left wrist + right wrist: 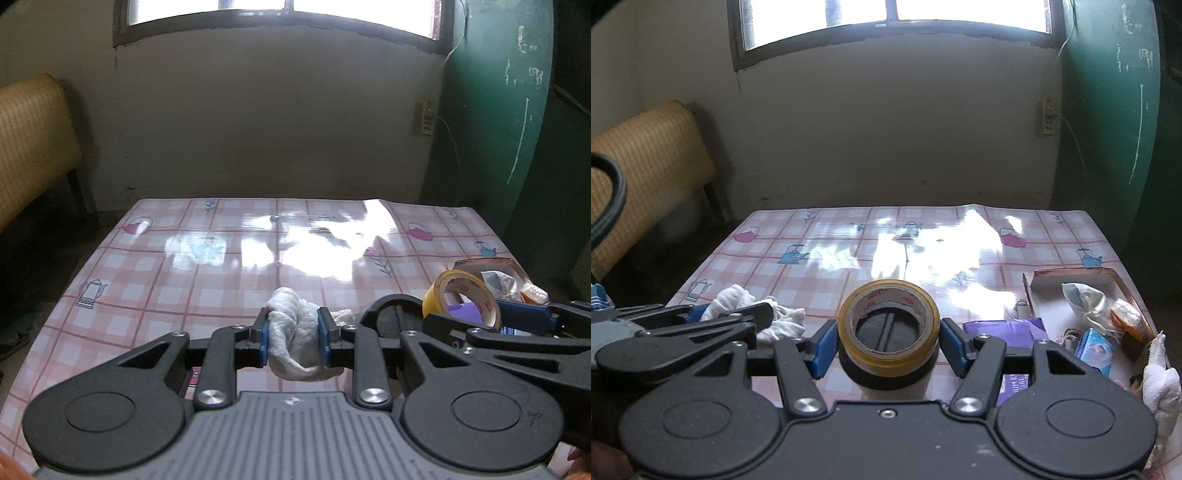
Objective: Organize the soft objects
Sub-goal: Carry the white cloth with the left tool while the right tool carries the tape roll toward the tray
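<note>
Clamped between my left gripper's (293,338) blue pads is a crumpled white cloth (295,332), bunched and drooping below them, held just above the checked tablecloth (155,280) near the table's front edge. My right gripper (888,345) stands partly open around a roll of yellow tape (888,325) stacked on a black round base; its pads sit just beside the roll, and I see a sliver of gap on each side, so I judge nothing is gripped there.

I judge the step in hand to be carrying the cloth toward the open cardboard box (1049,275) at the table's right edge, where a small white drawstring pouch (1084,299) and other bits already lie. Next calls for swinging the cloth over the tape and my right gripper without snagging, then releasing above the box.

Hard to make out: the purple packet (1004,326) beside the box, the box's blurred contents, and a white fluffy thing (1160,387) cut off at the right.
</note>
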The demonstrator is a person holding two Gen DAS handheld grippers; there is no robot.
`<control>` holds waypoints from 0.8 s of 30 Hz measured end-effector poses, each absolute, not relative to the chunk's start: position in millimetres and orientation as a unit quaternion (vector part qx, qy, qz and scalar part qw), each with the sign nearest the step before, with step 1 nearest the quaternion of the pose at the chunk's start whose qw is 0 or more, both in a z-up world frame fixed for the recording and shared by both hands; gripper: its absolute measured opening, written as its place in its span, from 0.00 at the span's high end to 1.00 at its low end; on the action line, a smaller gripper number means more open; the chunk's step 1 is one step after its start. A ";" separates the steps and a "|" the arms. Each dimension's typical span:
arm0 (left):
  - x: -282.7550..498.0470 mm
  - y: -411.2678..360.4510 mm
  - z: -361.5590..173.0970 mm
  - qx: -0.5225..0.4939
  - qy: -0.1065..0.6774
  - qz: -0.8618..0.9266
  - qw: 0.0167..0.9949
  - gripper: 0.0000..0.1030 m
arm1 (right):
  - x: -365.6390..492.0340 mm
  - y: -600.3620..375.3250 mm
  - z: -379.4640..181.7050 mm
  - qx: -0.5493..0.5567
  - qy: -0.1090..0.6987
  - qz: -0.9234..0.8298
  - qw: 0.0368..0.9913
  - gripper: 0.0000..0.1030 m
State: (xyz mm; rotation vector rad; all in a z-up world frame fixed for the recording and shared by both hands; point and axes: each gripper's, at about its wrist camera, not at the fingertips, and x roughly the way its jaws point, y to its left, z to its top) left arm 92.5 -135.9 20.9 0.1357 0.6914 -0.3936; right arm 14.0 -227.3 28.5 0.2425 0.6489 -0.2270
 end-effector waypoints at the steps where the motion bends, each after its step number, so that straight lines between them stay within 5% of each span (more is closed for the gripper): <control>1: 92.0 -138.2 20.5 0.067 0.337 -0.194 0.919 0.74 | 13.2 -228.6 28.2 0.119 0.318 -0.113 0.934 0.31; 24: 80.7 -171.1 18.3 0.083 0.334 -0.230 0.910 0.74 | -8.1 -267.2 24.0 0.121 0.321 -0.145 0.928 0.31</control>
